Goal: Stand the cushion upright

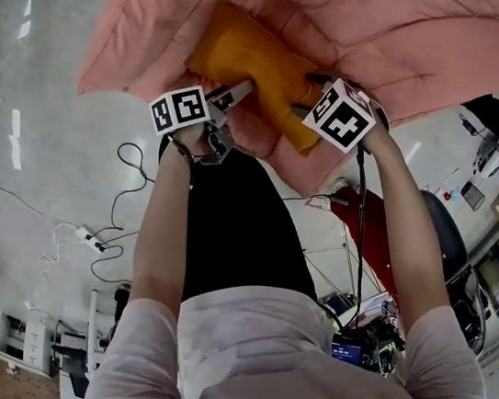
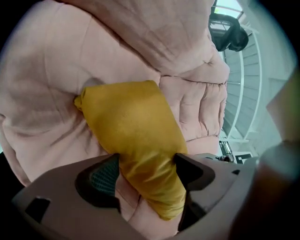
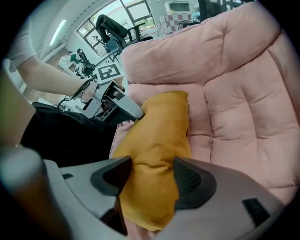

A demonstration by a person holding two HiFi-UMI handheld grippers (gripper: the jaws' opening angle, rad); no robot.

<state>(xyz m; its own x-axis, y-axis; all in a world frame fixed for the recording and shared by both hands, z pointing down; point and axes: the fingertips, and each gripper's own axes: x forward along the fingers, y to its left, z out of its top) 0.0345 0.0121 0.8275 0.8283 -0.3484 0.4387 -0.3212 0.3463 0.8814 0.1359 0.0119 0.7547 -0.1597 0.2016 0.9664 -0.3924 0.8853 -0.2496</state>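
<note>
Where the cushion lies: the yellow cushion (image 1: 252, 63) is flat on the seat of the pink armchair (image 1: 409, 21). It is close to the front edge, and its far end reaches toward the backrest seam.
Left gripper: the left gripper (image 2: 146, 169) comes in low from the side with the cushion's edge between its fingers (image 2: 105, 176). The fingers are spread as wide as they go. Fabric fills the gap and brushes both pads, but I judge it is not yet clamped.
Right gripper: the right gripper (image 3: 151, 174) points steeply down over the near end of the cushion. Its fingers (image 3: 190, 180) are likewise spread wide, straddling the bulging fabric and touching it, released rather than clenched.
Why two holds: a soft cushion folds if lifted from one point. Taking it at two well-separated places probably lets the person tip it up as one piece.
Why this spot: the backrest just behind would give the cushion something to lean on once it is upright.
Step in hand: both fingers are set around the cushion and closing comes next. The standing-up is not yet done.
Risk: a shallow pinch may catch only the cover and let the filling sag.
Containers: none can be made out. The armchair seat alone carries the cushion.
Surroundings: cables (image 1: 126, 180) trail across the grey floor (image 1: 17, 71) beside the chair.
</note>
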